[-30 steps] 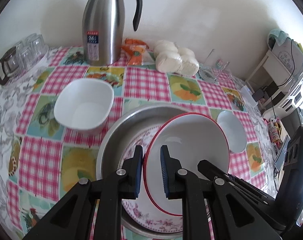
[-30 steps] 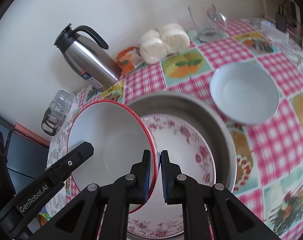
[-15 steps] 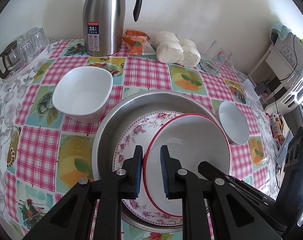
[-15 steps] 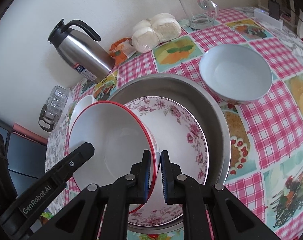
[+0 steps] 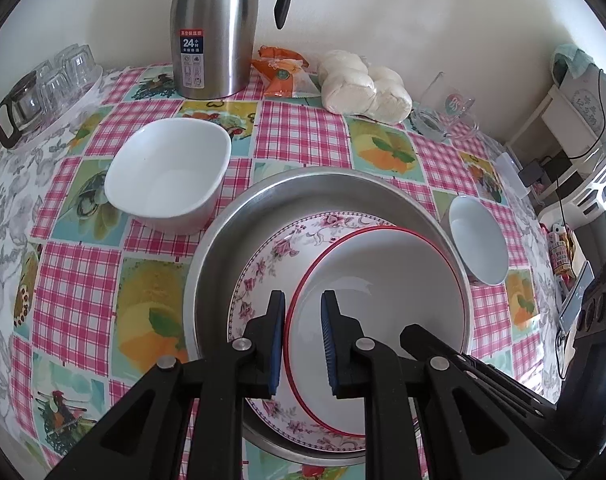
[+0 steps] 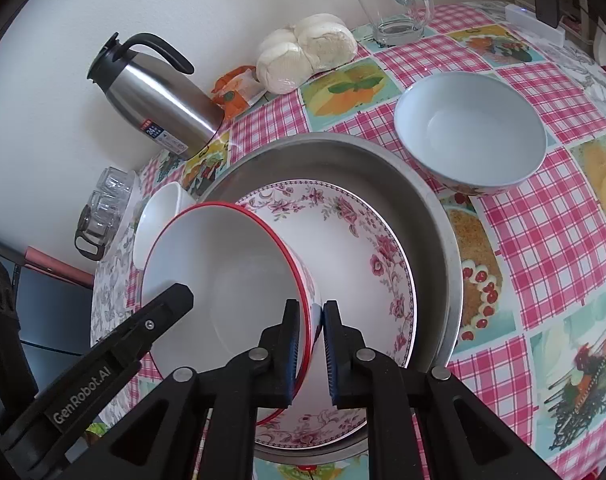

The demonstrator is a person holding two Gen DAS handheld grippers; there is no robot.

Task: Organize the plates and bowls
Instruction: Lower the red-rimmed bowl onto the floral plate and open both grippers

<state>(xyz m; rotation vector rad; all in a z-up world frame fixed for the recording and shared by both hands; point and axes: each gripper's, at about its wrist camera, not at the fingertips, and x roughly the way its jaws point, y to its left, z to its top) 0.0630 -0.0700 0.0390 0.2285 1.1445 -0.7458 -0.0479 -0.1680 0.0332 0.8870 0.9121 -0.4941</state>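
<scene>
Setting: pale wall behind a table (image 5: 83, 284) under a pink-checked cloth with fruit squares.
Right gripper: right gripper (image 6: 311, 344) has its blue pads closed on the wall of the red-rimmed bowl (image 6: 223, 288), one pad inside, one outside.
Left gripper: left gripper (image 5: 301, 340) straddles the opposite rim of that bowl; its jaws stand narrowly apart, a visible gap on either side of the rim.
Red-rimmed bowl: white inside, thin red line on the lip, floral print on the outer wall; tilted, lower edge resting on the floral plate (image 6: 343, 240).
Floral plate: white with a pink rose border, lying in the metal basin (image 6: 423, 208) at the centre of the table.
Writing: "GenRobot.AI" on the left gripper's arm in the right wrist view; "24" on the thermos label, smaller print too fine to read.
Nearby bowls: square white bowl (image 5: 167, 172) left of the basin; round pale bowl (image 6: 471, 132) right of it, floral outside.
Far edge: steel thermos (image 5: 215, 28), orange packet (image 5: 283, 76), bagged white buns (image 5: 363, 88), glass mug (image 6: 391, 8).
Far left: glass cups (image 5: 47, 84) clustered by the table's edge.
</scene>
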